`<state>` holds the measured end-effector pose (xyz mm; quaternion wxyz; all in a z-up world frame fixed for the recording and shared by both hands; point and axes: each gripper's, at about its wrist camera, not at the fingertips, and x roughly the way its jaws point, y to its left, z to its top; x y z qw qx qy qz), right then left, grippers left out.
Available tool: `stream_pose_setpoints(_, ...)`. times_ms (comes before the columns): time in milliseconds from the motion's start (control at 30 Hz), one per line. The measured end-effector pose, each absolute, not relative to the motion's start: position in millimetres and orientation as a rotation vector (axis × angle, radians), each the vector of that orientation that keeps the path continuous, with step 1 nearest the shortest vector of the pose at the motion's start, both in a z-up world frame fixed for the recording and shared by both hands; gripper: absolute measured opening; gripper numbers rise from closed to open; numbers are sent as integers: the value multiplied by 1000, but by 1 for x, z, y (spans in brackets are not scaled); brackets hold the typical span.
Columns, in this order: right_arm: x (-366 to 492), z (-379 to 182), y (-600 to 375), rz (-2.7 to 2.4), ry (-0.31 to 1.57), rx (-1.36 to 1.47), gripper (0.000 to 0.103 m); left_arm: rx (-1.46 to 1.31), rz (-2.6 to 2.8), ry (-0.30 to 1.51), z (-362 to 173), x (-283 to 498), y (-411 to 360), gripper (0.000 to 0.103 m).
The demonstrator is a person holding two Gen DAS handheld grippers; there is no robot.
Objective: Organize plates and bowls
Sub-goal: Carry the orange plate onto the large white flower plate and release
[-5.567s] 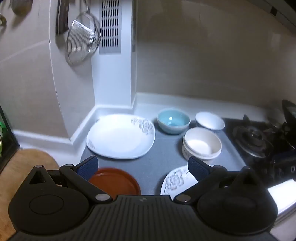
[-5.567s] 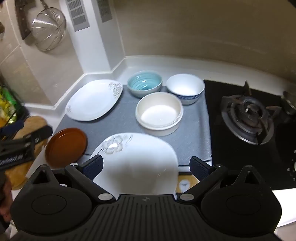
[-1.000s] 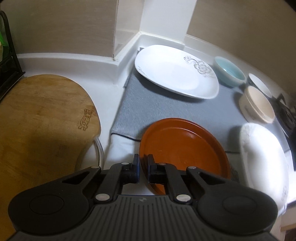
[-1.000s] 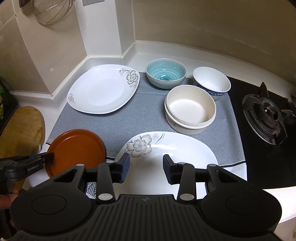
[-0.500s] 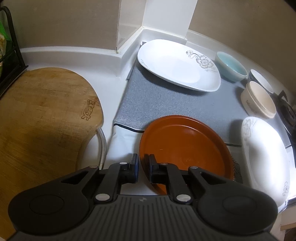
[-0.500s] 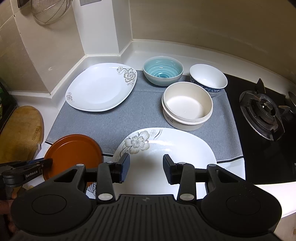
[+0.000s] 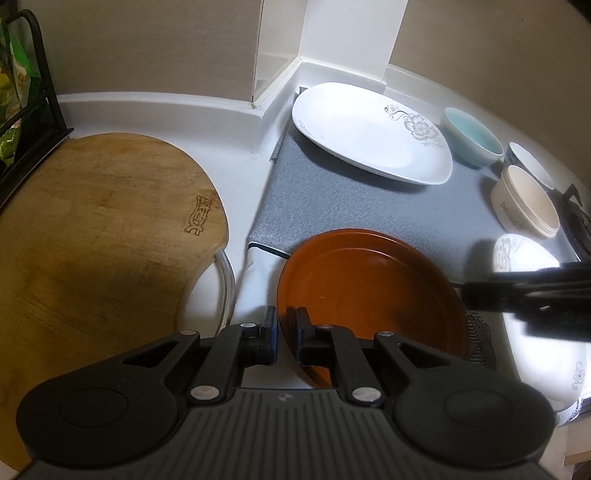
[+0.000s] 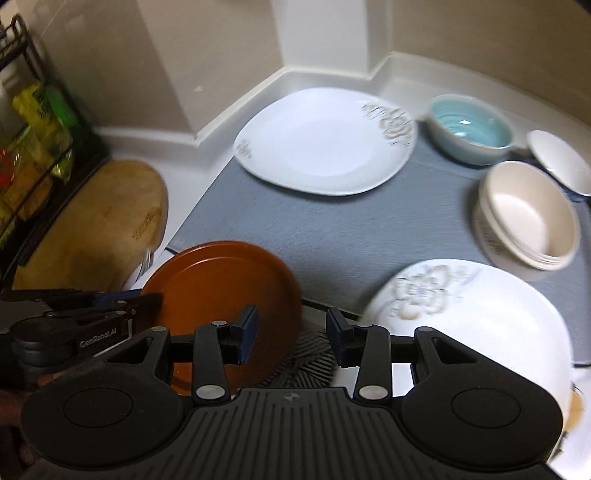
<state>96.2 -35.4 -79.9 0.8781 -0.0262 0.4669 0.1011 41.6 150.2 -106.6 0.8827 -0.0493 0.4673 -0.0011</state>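
Note:
My left gripper [image 7: 286, 338] is shut on the near rim of the orange plate [image 7: 369, 295], which is tilted up off the counter; it also shows in the right wrist view [image 8: 221, 295]. My right gripper [image 8: 290, 334] is open and empty, between the orange plate and the near white flowered plate [image 8: 472, 325]. A large white flowered plate [image 8: 325, 140] lies at the back of the grey mat [image 8: 351, 229]. A teal bowl [image 8: 469, 127], a white bowl [image 8: 561, 162] and stacked cream bowls [image 8: 528, 218] stand on the right.
A wooden cutting board [image 7: 96, 221] lies left of the mat. A black wire rack [image 8: 33, 147] with packets stands at the far left. A white wall column [image 7: 343, 33] backs the corner. A stove grate [image 7: 576, 218] is at the right edge.
My right gripper swung left from the near white plate toward the orange plate. My left gripper has held its grip on the orange plate, which has tilted up.

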Motion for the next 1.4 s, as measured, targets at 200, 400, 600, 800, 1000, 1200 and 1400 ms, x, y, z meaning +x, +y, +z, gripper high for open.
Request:
stream_pose_setpoints(200, 111, -106, -28, 228, 1029, -83, 43, -120, 2, 976, -108, 42, 153, 10)
stream_pose_setpoints(400, 114, -121, -31, 245, 1056, -74, 42, -121, 14, 964, -108, 38, 150, 10)
stream_pose_setpoints(600, 106, -117, -38, 307, 1026, -52, 23, -134, 50, 945, -100, 27, 145, 9)
stream_pose_setpoints(800, 91, -93, -55, 359, 966, -19, 20, -151, 62, 916, -83, 9, 129, 10)
stream_pose_setpoints(1000, 72, -74, -90, 363, 933, -8, 20, -124, 27, 881, -67, 0, 86, 10)
stream_pose_setpoints(1200, 49, -61, -145, 312, 934, 19, 20, -82, -52, 895, -61, 2, 25, 10)
stream_pose_setpoints(1400, 31, -66, -203, 232, 952, 71, 20, -34, -108, 919, -78, 15, -30, 10)
